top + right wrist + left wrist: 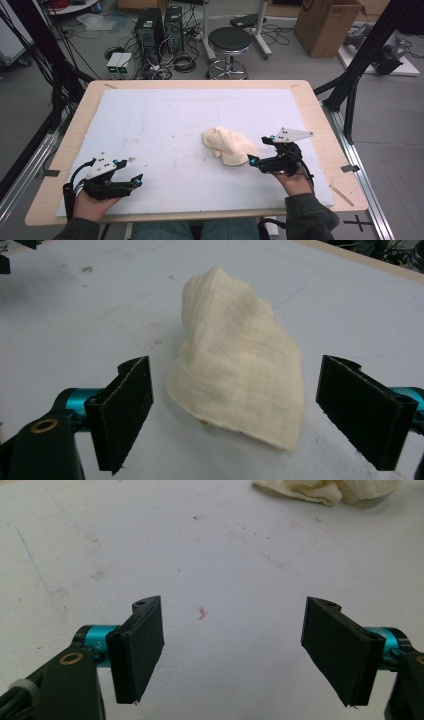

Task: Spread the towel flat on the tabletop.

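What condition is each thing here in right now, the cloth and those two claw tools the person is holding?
cloth: crumpled in a loose heap on the white table cover, not held.
left gripper: open, jaws wide apart over bare cover, holding nothing.
right gripper: open, jaws either side of the cloth's near edge, not closed on it.

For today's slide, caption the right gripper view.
Open right gripper faces a crumpled cream cloth on the white table.

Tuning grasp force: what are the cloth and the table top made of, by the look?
Cloth: cream woven fabric, probably cotton; matte, with a fine grid weave and soft crumpled folds. Table top: white matte sheet, maybe foam board or paper, scuffed and stained, lying on a pale wood board, likely plywood.
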`<state>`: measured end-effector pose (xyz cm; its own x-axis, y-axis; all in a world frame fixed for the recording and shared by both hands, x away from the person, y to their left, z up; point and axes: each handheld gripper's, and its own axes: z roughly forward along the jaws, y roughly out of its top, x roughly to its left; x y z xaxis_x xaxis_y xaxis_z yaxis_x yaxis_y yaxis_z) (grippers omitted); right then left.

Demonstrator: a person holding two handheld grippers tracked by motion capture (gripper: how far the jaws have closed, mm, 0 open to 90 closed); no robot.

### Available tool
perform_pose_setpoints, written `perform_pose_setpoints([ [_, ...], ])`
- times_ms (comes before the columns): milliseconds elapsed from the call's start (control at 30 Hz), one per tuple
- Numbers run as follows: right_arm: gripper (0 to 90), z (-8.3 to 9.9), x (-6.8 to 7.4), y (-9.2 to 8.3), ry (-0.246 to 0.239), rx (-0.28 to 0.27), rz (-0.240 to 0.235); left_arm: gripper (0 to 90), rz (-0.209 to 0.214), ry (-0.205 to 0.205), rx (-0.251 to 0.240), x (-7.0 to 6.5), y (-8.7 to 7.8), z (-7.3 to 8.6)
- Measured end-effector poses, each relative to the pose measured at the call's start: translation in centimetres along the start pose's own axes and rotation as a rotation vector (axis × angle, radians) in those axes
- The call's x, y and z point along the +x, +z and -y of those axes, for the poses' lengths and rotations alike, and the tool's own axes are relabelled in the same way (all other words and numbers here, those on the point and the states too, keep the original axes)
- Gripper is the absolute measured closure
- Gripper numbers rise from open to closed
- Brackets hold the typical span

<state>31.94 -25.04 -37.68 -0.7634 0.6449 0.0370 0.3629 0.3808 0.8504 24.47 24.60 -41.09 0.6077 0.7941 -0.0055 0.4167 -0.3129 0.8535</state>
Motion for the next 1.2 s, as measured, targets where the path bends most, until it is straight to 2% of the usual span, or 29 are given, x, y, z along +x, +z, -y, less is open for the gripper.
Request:
perform_pose_setpoints([
  [200, 16.9, -1.4, 0.2, 1.5, -0.014, 0.018, -0.021, 25.3, 0.002, -0.005, -0.003, 0.1, 0.0, 0.0],
  [333, 21.7, -3.0, 0.1, 2.7, -0.02, 0.026, -0.048, 25.3, 0.002, -0.001, -0.001, 0.0, 0.0, 0.0],
  [433, 22.1, -3.3, 0.1, 3.3, -0.028, 0.034, -0.051, 25.3, 0.001, -0.002, -0.002, 0.0, 0.0, 0.0],
  [500, 24.4, -3.7, 0.3, 4.5, -0.035, 0.057, -0.06, 25.3, -0.001, 0.001, 0.0, 0.0, -0.1, 0.0],
  [667, 26.6, -3.8, 0.3, 6.1, -0.029, 0.081, -0.073, 25.3, -0.004, -0.002, -0.006, 0.0, -0.3, 0.1],
  [700, 27.3, -3.9, 0.3, 7.0, -0.031, 0.096, -0.077, 25.3, -0.004, -0.001, -0.007, 0.0, -0.3, 0.1],
  [733, 27.3, -3.9, 0.3, 7.0, -0.031, 0.096, -0.077, 25.3, -0.004, -0.002, -0.007, 0.0, -0.3, 0.1],
  [900, 34.1, -3.7, 0.2, 9.3, -0.033, 0.168, -0.08, 25.3, 0.004, 0.0, -0.005, 0.0, -0.2, 0.1],
  [967, 35.4, -3.6, 0.2, 9.7, -0.032, 0.18, -0.074, 25.3, 0.001, -0.001, -0.006, 0.0, -0.2, 0.1],
  [1033, 42.0, -3.4, 0.1, 10.9, -0.044, 0.21, -0.057, 25.3, -0.001, 0.0, -0.006, 0.0, -0.2, 0.1],
  [1067, 42.0, -3.4, 0.1, 10.9, -0.044, 0.21, -0.057, 25.3, -0.001, 0.001, -0.006, 0.0, -0.2, 0.1],
  [1200, 54.3, -2.8, -0.3, 12.2, -0.036, 0.256, -0.042, 25.3, 0.002, 0.002, -0.006, 0.0, -0.2, 0.1],
])
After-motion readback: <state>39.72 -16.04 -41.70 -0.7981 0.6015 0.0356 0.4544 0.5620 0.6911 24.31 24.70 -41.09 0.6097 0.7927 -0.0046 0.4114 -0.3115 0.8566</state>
